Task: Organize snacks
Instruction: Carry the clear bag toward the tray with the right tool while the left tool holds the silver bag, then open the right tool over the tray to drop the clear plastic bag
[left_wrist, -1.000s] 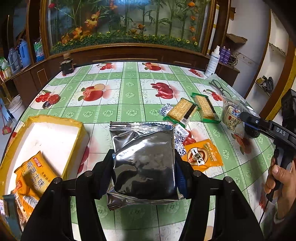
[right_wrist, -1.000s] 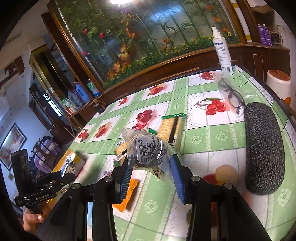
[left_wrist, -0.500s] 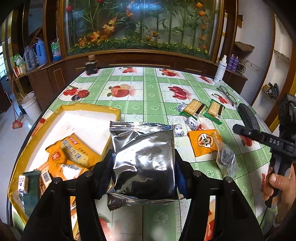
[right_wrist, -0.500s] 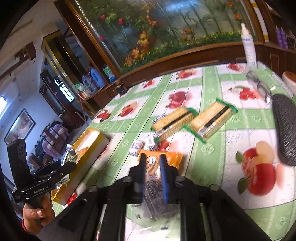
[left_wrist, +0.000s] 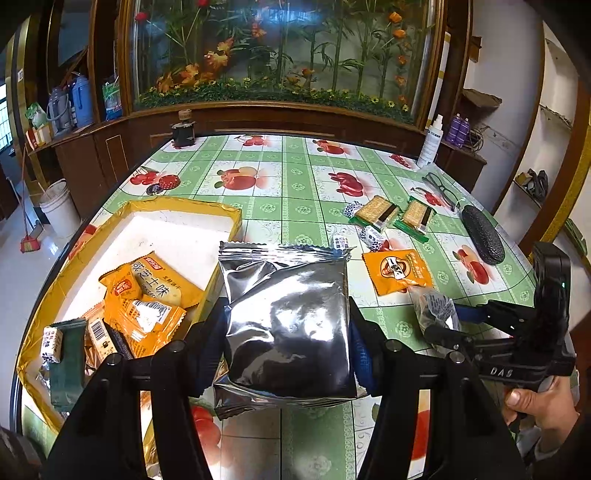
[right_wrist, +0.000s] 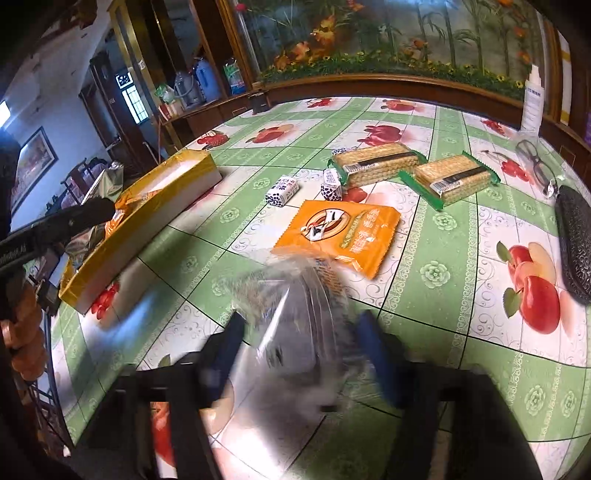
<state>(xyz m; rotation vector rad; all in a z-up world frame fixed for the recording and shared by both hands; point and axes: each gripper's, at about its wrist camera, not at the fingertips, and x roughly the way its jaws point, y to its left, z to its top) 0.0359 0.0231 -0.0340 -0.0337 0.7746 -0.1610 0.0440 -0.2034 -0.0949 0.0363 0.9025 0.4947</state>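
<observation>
The yellow box lies just left of the left gripper, which clamps a silver pouch, unlabelled, long axis pointing away. The right gripper, jaws just opened, straddles a blurred clear packet; its side reads "DAS".

**Surface finishes**

Silver pouch: glossy crinkled foil, mirror-like. Orange packet: shiny plastic film. Clear bag, lower centre: thin transparent plastic, blurred. Biscuit packs: clear glossy wrap. Tablecloth: smooth, slightly glossy vinyl. Yellow box: shiny foil-like rim, matt white inside. Black case, right: rough, pebbled. Cabinet: polished dark wood.
</observation>
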